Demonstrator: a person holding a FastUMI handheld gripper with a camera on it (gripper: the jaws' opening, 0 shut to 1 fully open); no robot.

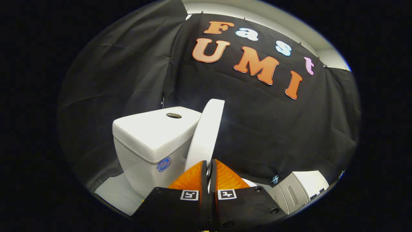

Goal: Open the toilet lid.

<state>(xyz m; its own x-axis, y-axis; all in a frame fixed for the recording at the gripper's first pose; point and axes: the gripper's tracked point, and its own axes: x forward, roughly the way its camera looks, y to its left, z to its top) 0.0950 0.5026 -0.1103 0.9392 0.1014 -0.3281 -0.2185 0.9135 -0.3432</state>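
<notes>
Low centre, the gripper (209,166) fingers pinch the raised lid's (206,135) edge beside the tank (154,138).

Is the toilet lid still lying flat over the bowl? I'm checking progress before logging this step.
No, the toilet lid stands raised on edge beside the tank, just ahead of the gripper, whose orange jaws are nearly closed together.
</notes>
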